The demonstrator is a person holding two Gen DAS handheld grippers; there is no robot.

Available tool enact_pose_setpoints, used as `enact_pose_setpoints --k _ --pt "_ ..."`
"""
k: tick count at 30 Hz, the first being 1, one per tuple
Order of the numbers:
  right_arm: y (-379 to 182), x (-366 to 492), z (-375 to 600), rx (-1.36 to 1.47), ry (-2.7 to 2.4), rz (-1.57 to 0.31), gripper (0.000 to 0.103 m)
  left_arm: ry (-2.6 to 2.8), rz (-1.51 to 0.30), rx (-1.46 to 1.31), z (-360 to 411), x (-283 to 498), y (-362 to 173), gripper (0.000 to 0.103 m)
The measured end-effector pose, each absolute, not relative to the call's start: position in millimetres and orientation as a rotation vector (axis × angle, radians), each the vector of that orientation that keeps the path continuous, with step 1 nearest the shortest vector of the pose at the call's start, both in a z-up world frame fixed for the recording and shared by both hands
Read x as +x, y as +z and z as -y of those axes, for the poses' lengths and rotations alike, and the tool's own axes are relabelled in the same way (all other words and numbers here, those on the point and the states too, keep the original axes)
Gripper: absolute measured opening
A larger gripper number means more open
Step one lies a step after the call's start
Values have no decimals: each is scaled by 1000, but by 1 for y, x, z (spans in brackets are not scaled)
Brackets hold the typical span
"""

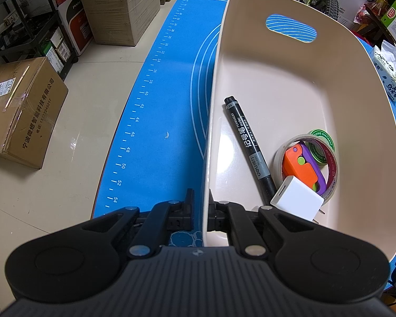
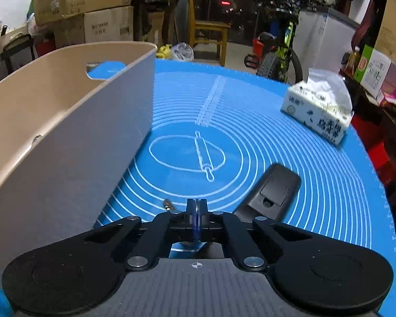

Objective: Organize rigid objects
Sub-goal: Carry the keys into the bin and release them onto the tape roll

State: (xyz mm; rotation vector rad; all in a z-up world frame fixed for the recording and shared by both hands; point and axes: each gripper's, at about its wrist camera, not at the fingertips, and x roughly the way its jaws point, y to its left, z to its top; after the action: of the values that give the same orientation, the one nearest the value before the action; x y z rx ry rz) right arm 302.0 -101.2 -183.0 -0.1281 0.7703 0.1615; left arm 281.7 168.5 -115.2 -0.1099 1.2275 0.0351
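One bin (image 1: pixel 290 79), beige smooth plastic, rounded oblong with an oval handle slot, stands on one blue mat (image 1: pixel 158 105) printed with white rulers and rings. Inside the bin, at its near end: one black cylindrical marker (image 1: pixel 246 142) lying flat; one tape roll (image 1: pixel 332 179), translucent with red print; one green-rimmed round tin (image 1: pixel 323 138) just behind the roll; one orange-and-purple plastic toy (image 1: pixel 303 166) within the roll's ring; one white boxy charger (image 1: pixel 297 200) touching the roll's near edge. Left gripper (image 1: pixel 200 206), black, clamps the bin's near wall, one finger outside and one inside. Right of the bin, on the mat: one black rounded-rectangular remote (image 2: pixel 272 192), back side up; one small metal piece (image 2: pixel 169 204), too small to identify; one white soft tissue pack (image 2: pixel 319 111) far from the bin. Right gripper (image 2: pixel 196 207) is clenched, pads together on a thin blue sliver, and hovers beside the bin's outer wall.
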Motion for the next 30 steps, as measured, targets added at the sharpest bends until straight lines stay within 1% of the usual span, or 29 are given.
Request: enact_pose_setpoints --k 8,16,22,26,30 --pt "-148 299 105 -84 167 -686 13 35 -1227 -110 -168 282 -115 10" --pt "-89 294 105 -48 196 -539 13 35 -1227 -110 -168 282 -115 10" --pt "-48 295 85 -36 273 -457 13 36 -1227 -110 -168 281 -115 10" --pt "-35 298 62 -39 350 -440 13 35 -1227 -110 -168 281 -116 9" --pt "-37 302 38 -36 415 -462 13 36 -1227 -109 -168 281 -116 9"
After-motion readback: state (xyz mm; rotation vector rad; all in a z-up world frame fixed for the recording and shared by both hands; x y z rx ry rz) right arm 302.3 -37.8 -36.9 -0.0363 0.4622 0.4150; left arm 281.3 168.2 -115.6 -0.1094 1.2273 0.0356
